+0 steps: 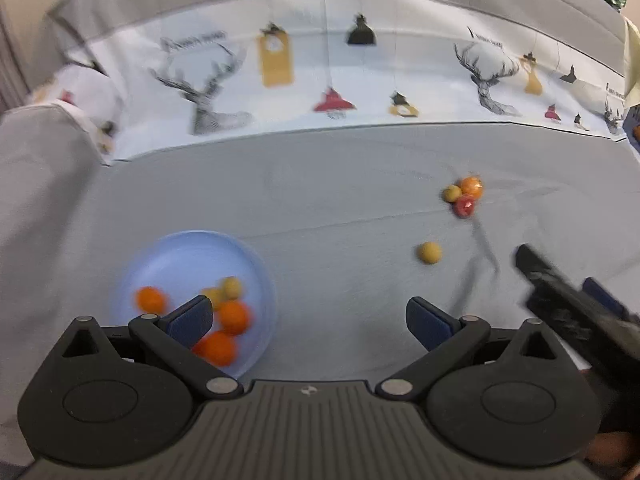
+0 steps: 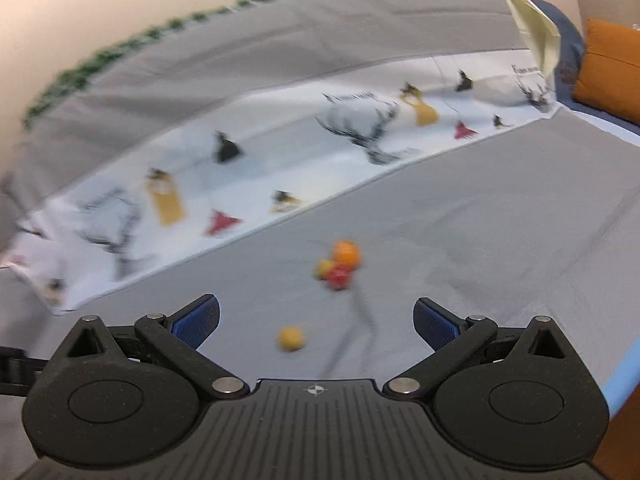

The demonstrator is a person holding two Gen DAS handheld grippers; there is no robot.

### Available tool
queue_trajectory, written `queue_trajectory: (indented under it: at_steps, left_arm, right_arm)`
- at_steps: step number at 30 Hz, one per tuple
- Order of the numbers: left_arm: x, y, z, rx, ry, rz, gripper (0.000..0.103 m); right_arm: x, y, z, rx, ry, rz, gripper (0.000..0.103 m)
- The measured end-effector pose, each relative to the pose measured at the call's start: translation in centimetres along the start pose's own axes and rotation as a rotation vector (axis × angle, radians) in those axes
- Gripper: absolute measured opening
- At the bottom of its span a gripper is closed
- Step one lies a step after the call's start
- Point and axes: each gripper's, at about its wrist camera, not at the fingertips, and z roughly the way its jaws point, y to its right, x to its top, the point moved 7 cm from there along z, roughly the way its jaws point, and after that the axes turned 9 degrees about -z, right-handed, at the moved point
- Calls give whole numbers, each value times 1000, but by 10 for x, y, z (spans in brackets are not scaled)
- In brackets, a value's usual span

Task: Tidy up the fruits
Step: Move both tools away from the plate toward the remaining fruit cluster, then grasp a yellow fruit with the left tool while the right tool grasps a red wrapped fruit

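The left hand-held gripper (image 1: pixel 310 322) is seen with its jaws spread wide and nothing held between its blue pads (image 1: pixel 192 320); it is positioned low in the left wrist view, above a grey cloth surface (image 1: pixel 340 208). A light blue bowl (image 1: pixel 180 252) is recorded at the lower left of that frame, partly behind the left finger, and three orange fruits (image 1: pixel 234 317) and two smaller yellow ones (image 1: pixel 232 287) are contained in it. Toward the right of the frame, a cluster of three fruits is noted, touching one another: an orange one (image 1: pixel 471 186), a red one (image 1: pixel 464 206) and a small yellow one (image 1: pixel 452 193). A single yellow fruit (image 1: pixel 429 253) is observed apart from the cluster, lower in the frame. The right hand-held gripper (image 2: pixel 316 322) is likewise found with jaws wide apart and empty; in the left wrist view part of it (image 1: pixel 560 292) is visible at the lower right edge. In the right wrist view the single yellow fruit (image 2: pixel 291 339) lies just beyond the gap between the fingers, slightly left of centre, with the cluster (image 2: pixel 340 266) farther up. A white cloth printed with deer heads and hanging tags (image 1: pixel 320 80) is recorded across the upper part of both views. Both frames are blurred.
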Motion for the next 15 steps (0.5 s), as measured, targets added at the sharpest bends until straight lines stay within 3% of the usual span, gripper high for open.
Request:
queue_trajectory:
  at_steps: [4, 8, 10, 15]
  left_arm:
    - [2, 29, 53, -27, -37, -20, 103]
    - [2, 60, 109, -81, -92, -55, 103]
    - [2, 71, 129, -78, -88, -40, 103]
    - [-10, 81, 167, -34, -136, -36, 103]
  right_arm:
    - [2, 20, 69, -51, -38, -56, 102]
    - [0, 33, 128, -84, -80, 2, 102]
    - [2, 25, 149, -49, -71, -45, 102]
    - [1, 7, 177, 72, -26, -322, 102]
